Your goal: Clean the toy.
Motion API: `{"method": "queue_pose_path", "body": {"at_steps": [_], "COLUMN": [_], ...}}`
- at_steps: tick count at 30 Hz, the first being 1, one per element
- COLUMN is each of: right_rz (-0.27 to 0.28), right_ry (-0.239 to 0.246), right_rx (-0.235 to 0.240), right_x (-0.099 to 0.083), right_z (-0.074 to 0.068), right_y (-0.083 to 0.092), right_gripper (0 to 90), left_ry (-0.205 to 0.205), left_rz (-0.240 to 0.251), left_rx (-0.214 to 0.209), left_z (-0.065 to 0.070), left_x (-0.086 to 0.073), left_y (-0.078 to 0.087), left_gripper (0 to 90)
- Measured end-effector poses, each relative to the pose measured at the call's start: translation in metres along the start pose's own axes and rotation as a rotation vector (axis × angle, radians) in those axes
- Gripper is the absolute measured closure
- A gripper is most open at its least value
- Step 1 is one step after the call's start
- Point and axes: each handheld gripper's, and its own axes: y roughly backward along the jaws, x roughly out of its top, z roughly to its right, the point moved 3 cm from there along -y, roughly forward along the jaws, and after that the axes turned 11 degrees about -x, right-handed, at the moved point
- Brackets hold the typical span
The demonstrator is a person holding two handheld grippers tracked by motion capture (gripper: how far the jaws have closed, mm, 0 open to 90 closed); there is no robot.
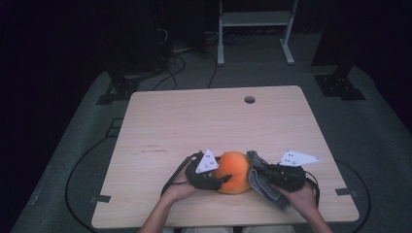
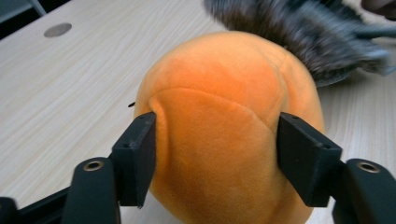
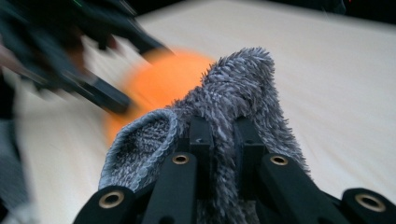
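The pale wooden surface (image 1: 209, 121) carries everything near its front edge. There I see the round orange plush ball (image 1: 233, 172) resting, with my left gripper (image 2: 212, 154) and its jaws pressed into its two sides. Touching the ball's right side is the grey fuzzy cloth (image 1: 260, 182), which my right gripper (image 3: 223, 140) pinches tight between nearly closed jaws.

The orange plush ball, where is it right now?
In the high view the orange plush ball sits near the table's front edge, between both claws, touching the grey fuzzy cloth.
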Motion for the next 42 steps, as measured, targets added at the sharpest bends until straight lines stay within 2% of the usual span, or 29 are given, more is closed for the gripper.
{"method": "queue_pose_path", "body": {"at_steps": [1, 2, 3, 5, 6, 7, 9, 11, 12, 14, 17, 18, 20, 23, 25, 26, 28, 31, 32, 33, 34, 36, 39, 42], "right_rz": [0.04, 0.052, 0.044, -0.003, -0.008, -0.007, -0.007, -0.011, -0.014, -0.016, -0.02, -0.015, 0.012, 0.073, 0.057, 0.042, 0.029, 0.025, 0.02, 0.017, 0.021, 0.015, 0.038, 0.086], "right_ry": [0.015, 0.035, 0.057, 0.103, 0.1, 0.076, 0.057, 0.045, 0.048, 0.041, 0.041, 0.04, 0.042, 0.077, 0.117, 0.124, 0.105, 0.074, 0.073, 0.072, 0.066, 0.076, 0.091, 0.134], "right_rx": [0.027, 0.046, 0.047, 0.015, 0.01, 0.018, 0.012, 0.012, 0.009, 0.007, -0.012, -0.021, -0.027, 0.023, 0.016, 0.005, 0.0, -0.008, -0.012, -0.016, -0.014, -0.024, -0.036, 0.031], "right_x": [0.007, 0.01, 0.011, 0.006, 0.002, -0.001, -0.003, -0.004, -0.005, -0.007, -0.005, -0.004, 0.002, 0.013, 0.014, 0.01, 0.004, 0.002, 0.001, 0.0, -0.001, 0.001, 0.006, 0.018], "right_z": [-0.007, -0.013, -0.017, -0.019, -0.017, -0.014, -0.008, -0.004, -0.003, -0.001, 0.001, 0.003, 0.001, -0.012, -0.016, -0.015, -0.01, -0.001, 0.001, 0.002, 0.003, 0.003, -0.001, -0.019], "right_y": [0.004, 0.005, 0.004, -0.003, -0.005, -0.005, -0.004, -0.003, -0.003, -0.005, -0.003, -0.001, 0.005, 0.012, 0.01, 0.007, 0.005, 0.005, 0.005, 0.005, 0.005, 0.006, 0.011, 0.017], "right_gripper": [80.4, 80.3, 80.3, 80.4, 80.4, 80.4, 80.4, 80.3, 80.4, 80.4, 80.4, 80.3, 80.4, 80.3, 80.4, 80.4, 80.4, 80.4, 80.4, 80.4, 80.4, 80.4, 80.4, 80.4], "left_ry": [-0.008, -0.02, -0.039, -0.055, -0.05, -0.035, -0.002, 0.042, 0.058, 0.053, 0.032, 0.029, 0.014, -0.027, -0.046, -0.039, -0.001, 0.051, 0.075, 0.079, 0.061, 0.043, 0.019, -0.022], "left_rz": [0.006, 0.012, 0.018, 0.019, 0.033, 0.041, 0.032, 0.029, 0.022, 0.031, 0.062, 0.06, 0.062, 0.059, 0.057, 0.059, 0.065, 0.06, 0.067, 0.072, 0.076, 0.076, 0.071, 0.066], "left_rx": [-0.001, -0.004, -0.008, -0.003, -0.01, -0.016, -0.009, -0.019, -0.041, -0.049, -0.029, -0.024, -0.025, -0.027, -0.023, -0.02, -0.014, -0.015, -0.029, -0.051, -0.049, -0.039, -0.034, -0.039], "left_z": [0.003, 0.006, 0.01, 0.014, 0.013, 0.011, 0.005, 0.001, 0.0, 0.001, 0.004, 0.005, 0.008, 0.016, 0.019, 0.018, 0.013, 0.008, 0.007, 0.008, 0.009, 0.012, 0.015, 0.022], "left_x": [0.004, 0.007, 0.01, 0.013, 0.013, 0.012, 0.009, 0.004, 0.002, 0.0, 0.003, 0.005, 0.009, 0.015, 0.017, 0.017, 0.015, 0.011, 0.011, 0.011, 0.01, 0.011, 0.013, 0.016], "left_y": [-0.001, -0.002, -0.003, -0.004, -0.003, -0.001, 0.0, -0.002, -0.005, -0.007, -0.005, -0.005, -0.005, -0.008, -0.008, -0.008, -0.007, -0.008, -0.009, -0.01, -0.011, -0.012, -0.012, -0.016], "left_gripper": [35.9, 35.9, 35.6, 30.1, 25.3, 22.2, 15.7, 13.0, 12.7, 18.2, 33.1, 34.7, 35.7, 35.8, 31.6, 26.0, 18.2, 14.3, 14.5, 17.9, 24.6, 29.5, 32.0, 32.8]}}
